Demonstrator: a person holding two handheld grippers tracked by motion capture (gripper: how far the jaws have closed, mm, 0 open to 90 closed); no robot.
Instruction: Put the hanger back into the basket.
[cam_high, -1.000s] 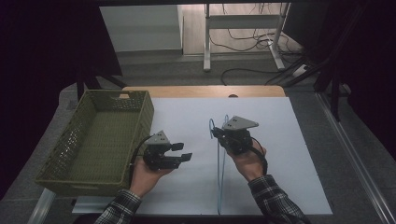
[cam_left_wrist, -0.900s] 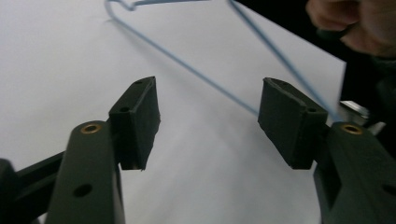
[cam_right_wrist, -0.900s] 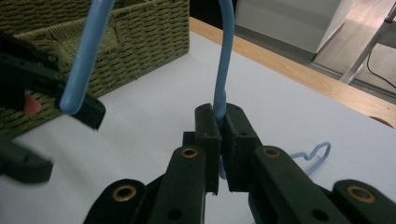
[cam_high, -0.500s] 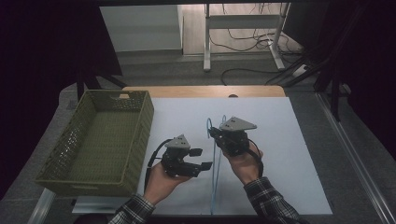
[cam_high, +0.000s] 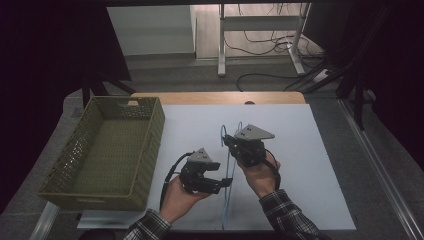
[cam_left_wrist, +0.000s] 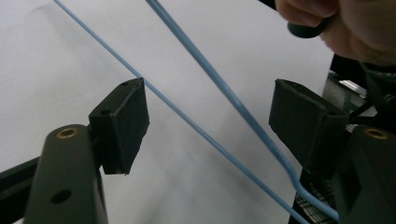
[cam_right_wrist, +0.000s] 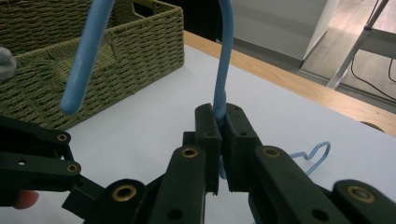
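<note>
Above the white bench (cam_high: 310, 150), the right tongs (cam_right_wrist: 219, 135) are closed on the neck of a thin light-blue wire hanger (cam_high: 229, 170), whose long wires run toward the person. The left tongs (cam_left_wrist: 210, 126) stand open around these wires, near the green woven basket (cam_high: 107, 150).

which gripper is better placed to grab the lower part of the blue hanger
Left. The left gripper is open with the blue hanger wires running between its jaws, so it likely only needs to close. The right gripper is already shut on the hanger's neck.
</note>
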